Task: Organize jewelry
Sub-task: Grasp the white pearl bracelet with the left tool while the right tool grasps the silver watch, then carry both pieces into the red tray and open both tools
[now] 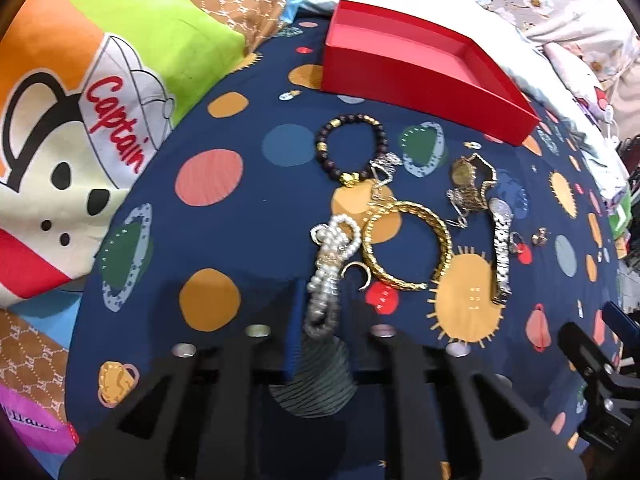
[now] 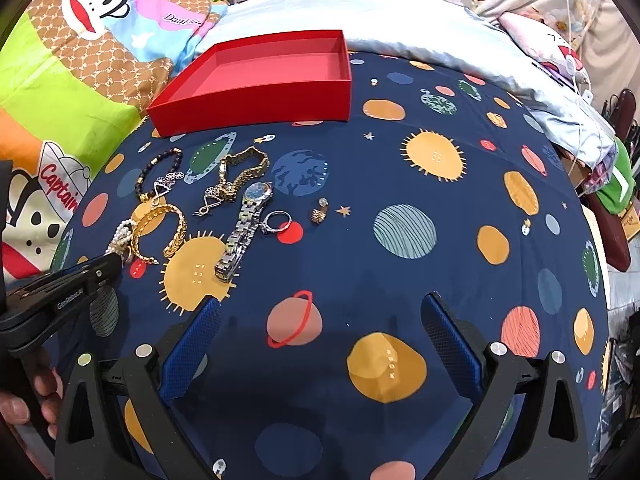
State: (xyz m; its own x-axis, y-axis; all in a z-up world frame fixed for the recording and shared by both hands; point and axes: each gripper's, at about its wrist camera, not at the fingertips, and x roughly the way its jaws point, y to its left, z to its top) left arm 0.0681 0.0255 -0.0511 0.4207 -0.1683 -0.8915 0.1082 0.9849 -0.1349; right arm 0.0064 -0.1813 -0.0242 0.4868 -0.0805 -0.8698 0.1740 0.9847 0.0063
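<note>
An empty red box point(image 1: 424, 68) point(image 2: 260, 80) stands at the far side of a navy planet-print sheet. In front of it lie a dark bead bracelet point(image 1: 350, 152), a gold bangle point(image 1: 406, 246), a gold watch point(image 1: 472, 178), a silver watch point(image 2: 242, 232), a silver ring point(image 2: 277, 221) and a gold ring point(image 2: 319, 211). My left gripper point(image 1: 320, 320) is closed around the near end of the pearl bracelet point(image 1: 332, 256). My right gripper point(image 2: 320, 344) is open and empty, over bare sheet to the right of the jewelry.
Cartoon-print pillows point(image 1: 88, 120) lie to the left. A pale blue quilt point(image 2: 400, 20) lies behind the box. Clutter sits past the bed's right edge point(image 2: 612, 200). The left gripper also shows at the left of the right wrist view point(image 2: 60, 300).
</note>
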